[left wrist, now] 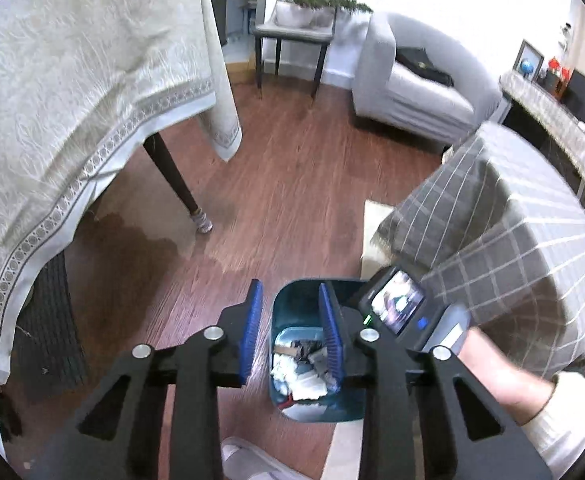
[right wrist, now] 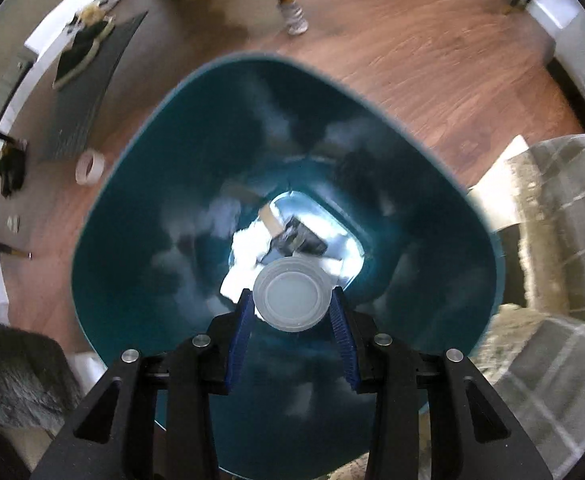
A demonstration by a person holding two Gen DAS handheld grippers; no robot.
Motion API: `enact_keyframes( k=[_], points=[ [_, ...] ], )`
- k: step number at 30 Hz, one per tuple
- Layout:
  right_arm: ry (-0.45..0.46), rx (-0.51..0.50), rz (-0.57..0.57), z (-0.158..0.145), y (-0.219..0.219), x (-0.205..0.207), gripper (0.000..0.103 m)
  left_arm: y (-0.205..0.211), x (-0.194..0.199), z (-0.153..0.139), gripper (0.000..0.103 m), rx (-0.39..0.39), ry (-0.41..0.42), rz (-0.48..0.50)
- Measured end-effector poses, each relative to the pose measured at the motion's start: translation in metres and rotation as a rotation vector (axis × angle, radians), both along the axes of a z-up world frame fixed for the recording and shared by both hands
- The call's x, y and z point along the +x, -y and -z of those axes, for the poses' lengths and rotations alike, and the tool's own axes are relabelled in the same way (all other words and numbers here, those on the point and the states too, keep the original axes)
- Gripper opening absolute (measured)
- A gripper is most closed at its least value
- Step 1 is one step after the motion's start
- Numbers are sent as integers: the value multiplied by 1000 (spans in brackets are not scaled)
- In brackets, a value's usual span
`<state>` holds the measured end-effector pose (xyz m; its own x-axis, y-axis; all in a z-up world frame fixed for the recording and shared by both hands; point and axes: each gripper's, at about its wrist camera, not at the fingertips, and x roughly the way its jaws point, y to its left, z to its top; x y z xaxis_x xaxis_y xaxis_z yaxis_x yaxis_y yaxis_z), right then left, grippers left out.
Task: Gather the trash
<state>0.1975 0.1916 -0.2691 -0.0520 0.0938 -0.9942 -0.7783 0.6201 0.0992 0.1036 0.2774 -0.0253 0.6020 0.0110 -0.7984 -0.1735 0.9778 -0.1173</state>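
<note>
We hold our right gripper (right wrist: 291, 312), pinching a plastic cup (right wrist: 291, 298), over the part-filled bin (right wrist: 140, 168) below; our left gripper (left wrist: 291, 332) hangs spread, empty.

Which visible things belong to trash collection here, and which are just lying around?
Job:
- teal bin
- clear plastic cup, held by right gripper
- crumpled paper in bin

Lying about:
- tape roll
- grey sofa
- potted plant

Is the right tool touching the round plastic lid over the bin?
Touching. The right wrist view shows the right tool with both blue pads pressed against the edges of the plastic lid above the teal bin.
</note>
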Motion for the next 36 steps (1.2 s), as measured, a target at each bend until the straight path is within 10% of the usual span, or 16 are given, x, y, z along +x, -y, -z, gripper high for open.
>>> enact_keyframes(
  k=[8, 15, 30, 36],
  points=[
    [34, -15, -31, -11, 4, -4, 52, 1, 1, -27, 30, -37, 41, -20],
    [152, 130, -13, -88, 15, -2, 52, 8, -3, -44, 31, 5, 62, -36],
    [457, 373, 59, -255, 82, -26, 52, 60, -39, -64, 74, 117, 178, 28],
    [562, 431, 143, -299, 137, -44, 80, 80, -54, -75, 92, 134, 231, 3]
  ],
)
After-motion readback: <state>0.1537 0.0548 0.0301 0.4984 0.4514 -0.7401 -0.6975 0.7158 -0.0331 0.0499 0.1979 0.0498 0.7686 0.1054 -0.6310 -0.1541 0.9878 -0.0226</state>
